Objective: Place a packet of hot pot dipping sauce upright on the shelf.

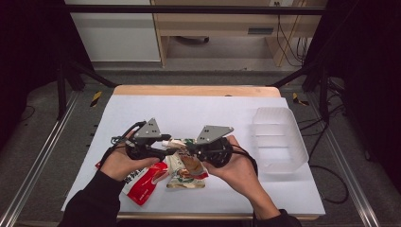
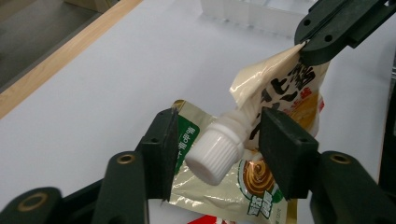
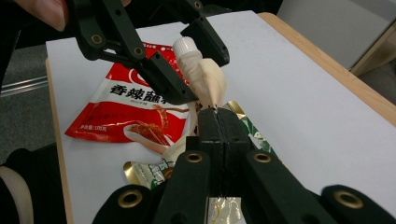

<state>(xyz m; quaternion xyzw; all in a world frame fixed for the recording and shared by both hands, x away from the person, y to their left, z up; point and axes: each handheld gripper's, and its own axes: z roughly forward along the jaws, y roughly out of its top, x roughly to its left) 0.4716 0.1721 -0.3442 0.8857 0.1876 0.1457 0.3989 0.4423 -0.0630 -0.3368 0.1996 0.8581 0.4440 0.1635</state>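
Observation:
A cream spouted pouch with a white ribbed screw cap hangs in the air over the table. My right gripper is shut on the pouch's flat top edge, jaws pressed together. My left gripper stands with one jaw on each side of the cap, with a small gap on both sides, so the pads do not press it. In the high view the left gripper and the right gripper face each other, tips almost meeting, above the front middle of the white sheet.
A gold and green snack packet and a red snack packet lie flat under the hands near the front edge. A clear plastic tub stands at the right. The wooden table edge runs along the back.

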